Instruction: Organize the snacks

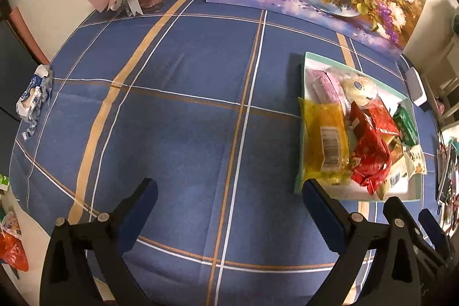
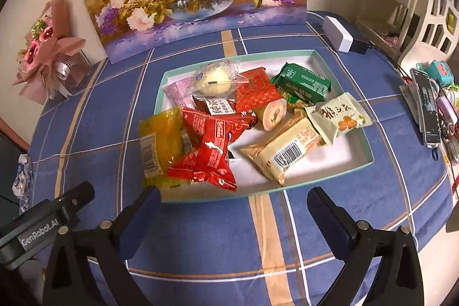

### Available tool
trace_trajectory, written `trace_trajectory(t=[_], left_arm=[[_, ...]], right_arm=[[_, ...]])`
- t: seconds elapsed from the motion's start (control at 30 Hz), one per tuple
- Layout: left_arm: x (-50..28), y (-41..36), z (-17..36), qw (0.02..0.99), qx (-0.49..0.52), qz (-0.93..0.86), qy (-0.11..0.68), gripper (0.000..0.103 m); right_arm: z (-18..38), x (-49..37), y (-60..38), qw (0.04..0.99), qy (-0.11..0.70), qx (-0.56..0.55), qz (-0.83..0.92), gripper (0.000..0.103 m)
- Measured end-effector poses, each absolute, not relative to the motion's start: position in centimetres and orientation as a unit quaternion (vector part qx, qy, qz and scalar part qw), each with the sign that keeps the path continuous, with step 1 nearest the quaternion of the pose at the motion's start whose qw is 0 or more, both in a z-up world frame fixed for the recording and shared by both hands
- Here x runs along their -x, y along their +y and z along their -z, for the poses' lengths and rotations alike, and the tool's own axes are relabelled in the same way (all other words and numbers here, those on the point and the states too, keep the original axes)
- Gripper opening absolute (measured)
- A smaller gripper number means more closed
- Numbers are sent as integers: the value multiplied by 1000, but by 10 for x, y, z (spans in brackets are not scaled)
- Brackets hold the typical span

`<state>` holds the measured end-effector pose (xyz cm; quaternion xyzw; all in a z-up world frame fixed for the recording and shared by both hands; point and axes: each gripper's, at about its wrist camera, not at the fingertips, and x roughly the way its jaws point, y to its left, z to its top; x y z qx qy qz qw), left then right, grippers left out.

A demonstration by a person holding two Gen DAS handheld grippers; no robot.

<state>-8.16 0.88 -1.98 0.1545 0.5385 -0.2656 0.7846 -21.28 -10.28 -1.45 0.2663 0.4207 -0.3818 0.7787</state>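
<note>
At center of the right wrist view, 1 shallow box (image 2: 368,145) on the blue tablecloth (image 2: 200,234) holds about 10 snack packets: 2 red (image 2: 210,151), 1 yellow (image 2: 160,142), 1 green (image 2: 302,82). Both claws, left gripper (image 1: 229,191) and right gripper (image 2: 233,198), gape wide at lower frame, holding nothing.
</note>
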Motion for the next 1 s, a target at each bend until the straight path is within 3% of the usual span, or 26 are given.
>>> trace_trajectory(t=[1.0], left_arm=[[83, 7, 25, 777, -168, 257, 550, 100]], right_arm=[[23, 215, -103, 771, 431, -268, 384, 103]])
